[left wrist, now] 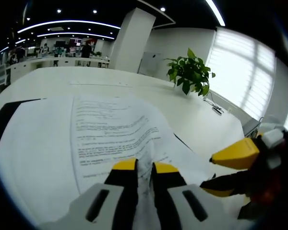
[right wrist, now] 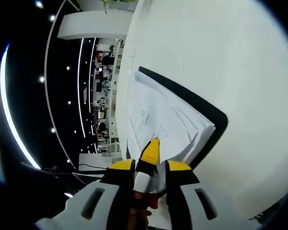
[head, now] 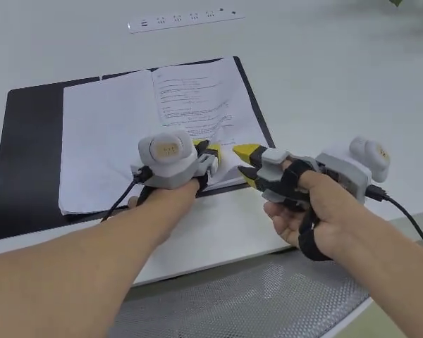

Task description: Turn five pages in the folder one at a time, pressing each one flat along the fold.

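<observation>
Folder point(head: 28, 141) lies open on the white worktop point(head: 324, 84), its black cover bare along the left side.

Left gripper point(left wrist: 145, 167): jaws drawn nearly together at the folder's near edge, with paper of the printed page point(left wrist: 115, 129) in the slit between them. This is judged a pinch on that page's lower corner.

Right gripper point(head: 245, 163): jaws spread, holding nothing, just beside the folder's near right corner and close to the left gripper.

The printed page lies on the folder's right half. A blank leaf point(head: 106, 141) covers the left half, and the fold point(head: 154, 113) runs between them.

Step in hand, by judgement: lifting one leaf to turn it. To do it well:
- Confirm that a single sheet is held.
- Carry it in an arc over the fold without creasing it.
- Have the right gripper hold down the stack beneath.
- Press along the fold from end to end.
</observation>
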